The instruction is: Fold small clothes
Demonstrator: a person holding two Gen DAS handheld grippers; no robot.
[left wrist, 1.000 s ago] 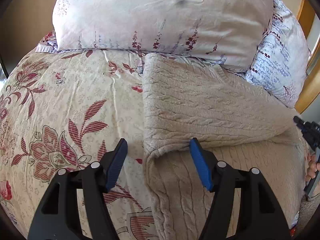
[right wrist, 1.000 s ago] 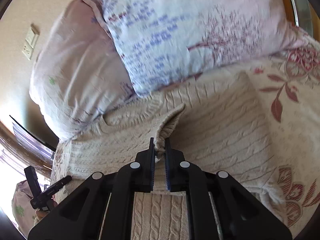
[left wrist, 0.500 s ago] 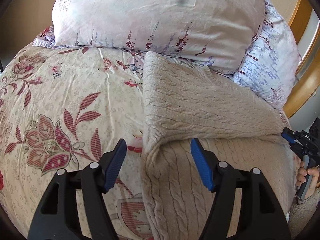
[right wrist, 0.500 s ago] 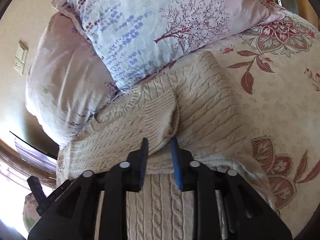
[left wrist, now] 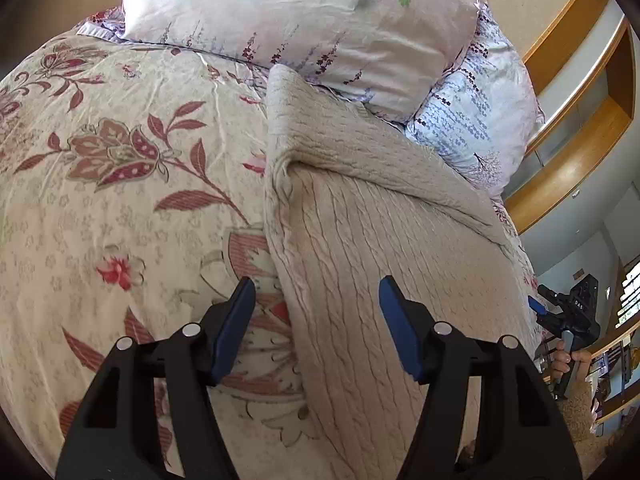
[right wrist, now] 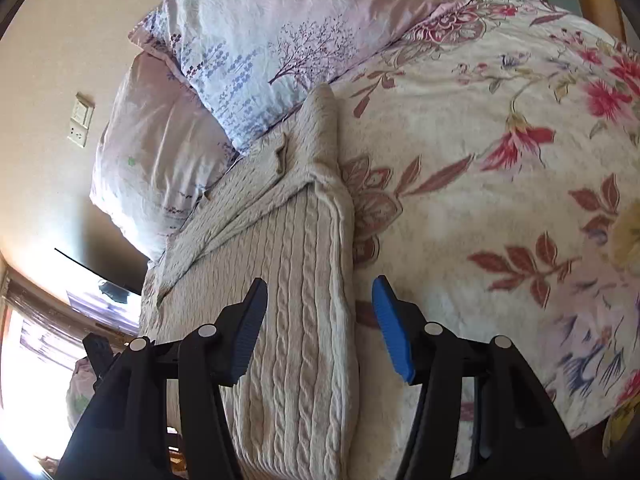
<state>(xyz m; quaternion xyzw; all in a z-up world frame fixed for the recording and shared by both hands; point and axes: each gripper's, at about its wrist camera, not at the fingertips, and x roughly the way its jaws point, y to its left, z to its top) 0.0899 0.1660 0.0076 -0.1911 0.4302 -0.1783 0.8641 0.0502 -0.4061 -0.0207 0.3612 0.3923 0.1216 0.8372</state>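
Sweater (left wrist: 392,264), cream cable knit, lies flat on the bed's floral cover (left wrist: 120,200), its top end up against the pillows. From the left wrist view, the left tongs (left wrist: 316,320) stand spread, blue pads well apart, nothing pinched. They hover over the sweater's near left edge, one pad above the floral cover, the other above the knit. A sleeve is folded diagonally across the sweater's upper part. Beyond it sit a pale pink pillow (left wrist: 312,20) and a blue-patterned pillow (left wrist: 476,120), touching each other. Far at the right edge, a hand (left wrist: 568,360) grips the handle of the right tongs (left wrist: 540,306), off beside the bed; how they stand cannot be told from here.

Over to the right wrist view: the right tongs (right wrist: 320,324) are opening, pads clear of the fabric and gripping nothing. They straddle the sweater's (right wrist: 296,320) long edge, left pad over the cables, right pad over the floral cover (right wrist: 500,160). The folded sleeve lies slanted across the knit further up. The blue-patterned pillow (right wrist: 260,40) leans over the sweater's far end, the pink one (right wrist: 156,152) just to its left. A light switch plate (right wrist: 80,120) shows on the wall.
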